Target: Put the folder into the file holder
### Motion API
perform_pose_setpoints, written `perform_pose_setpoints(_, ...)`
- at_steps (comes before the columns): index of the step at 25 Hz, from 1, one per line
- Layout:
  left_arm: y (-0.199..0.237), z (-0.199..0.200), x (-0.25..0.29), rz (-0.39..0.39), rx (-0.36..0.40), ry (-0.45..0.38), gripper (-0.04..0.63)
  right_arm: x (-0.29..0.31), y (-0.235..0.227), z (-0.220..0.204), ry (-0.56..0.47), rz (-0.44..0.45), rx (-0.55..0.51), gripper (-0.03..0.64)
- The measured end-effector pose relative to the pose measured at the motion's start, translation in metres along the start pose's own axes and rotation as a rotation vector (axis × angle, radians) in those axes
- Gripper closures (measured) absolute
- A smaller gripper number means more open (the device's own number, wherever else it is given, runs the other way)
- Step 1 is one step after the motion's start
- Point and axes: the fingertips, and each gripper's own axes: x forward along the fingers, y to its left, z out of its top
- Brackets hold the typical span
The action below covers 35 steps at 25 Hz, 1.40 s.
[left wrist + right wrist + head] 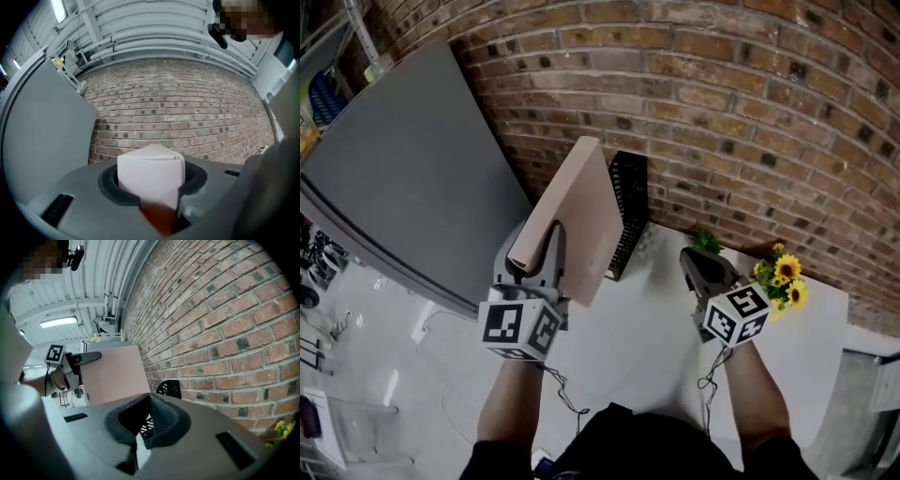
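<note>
Left gripper (546, 248) is clamped on the lower edge of the pink folder (581, 211), holding it tilted above the white table (628, 356). Just beyond its jaws and to their right, the black mesh file holder (630, 202) stands against the brick wall (722, 112). The folder is outside the holder and hides most of its inside. Right gripper (705, 267), jaws pressed together on nothing, hovers near yellow flowers (780, 279).
</note>
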Motion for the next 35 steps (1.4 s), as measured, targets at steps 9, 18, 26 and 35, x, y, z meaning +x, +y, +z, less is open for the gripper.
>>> perform_pose_setpoints(9,0.032,-0.010,0.052,-0.051,-0.043,-0.039,0.425,0.028,-0.008,-0.004,0.006,-0.091,0.008,0.614)
perform_pose_setpoints(18,0.040,-0.027,0.091,-0.102,-0.080,-0.050,0.424,0.038,-0.009,-0.014,0.020,-0.161,0.020,0.614)
perform_pose_setpoints(26,0.037,-0.058,0.114,-0.111,-0.110,-0.033,0.423,0.039,-0.012,-0.020,0.029,-0.207,0.035,0.614)
perform_pose_setpoints(35,0.033,-0.067,0.128,-0.108,-0.098,-0.061,0.423,0.038,-0.016,-0.026,0.039,-0.235,0.045,0.614)
